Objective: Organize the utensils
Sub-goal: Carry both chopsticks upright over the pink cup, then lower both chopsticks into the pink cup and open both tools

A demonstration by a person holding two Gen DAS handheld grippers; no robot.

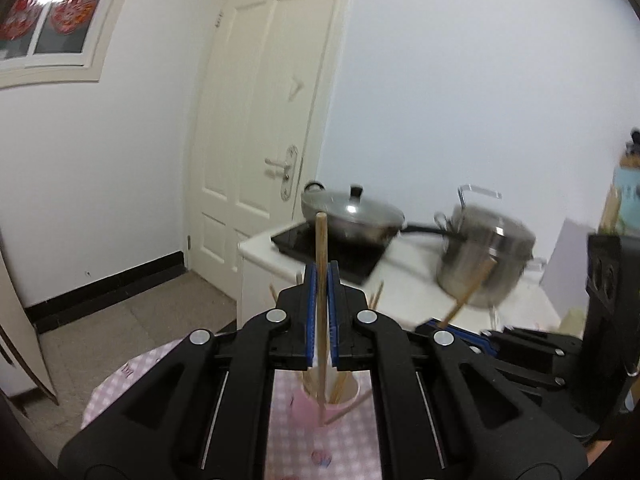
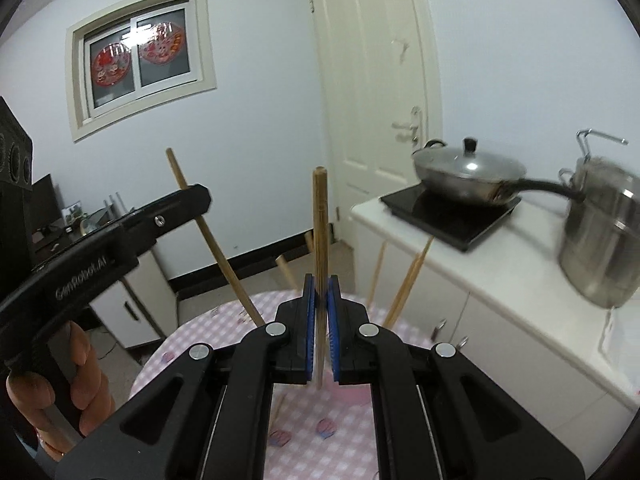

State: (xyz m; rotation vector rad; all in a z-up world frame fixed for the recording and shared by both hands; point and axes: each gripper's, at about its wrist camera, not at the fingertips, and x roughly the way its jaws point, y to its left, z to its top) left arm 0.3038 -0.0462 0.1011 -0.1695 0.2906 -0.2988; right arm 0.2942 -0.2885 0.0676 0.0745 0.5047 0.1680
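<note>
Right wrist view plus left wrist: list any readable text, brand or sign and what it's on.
"GenRobot.AI": white lettering on the side of the left gripper, seen in the right wrist view; the last letters are soft.
Red window decorations: figures only, any writing too blurred to read.
Pink tablecloth: small printed motifs, no legible words.
Door: small marks near its top edge, too small to read.
Left wrist view: nothing readable.

The left gripper (image 1: 322, 280) is held raised and tipped slightly downward, its blue-padded jaws closed on an upright chopstick (image 1: 321, 248). The right gripper (image 2: 320, 292) is likewise clamped on a chopstick (image 2: 320, 220) — angled somewhat lower. The left handle is gripped by a hand (image 2: 60, 392), fingers wrapped around it.
</note>
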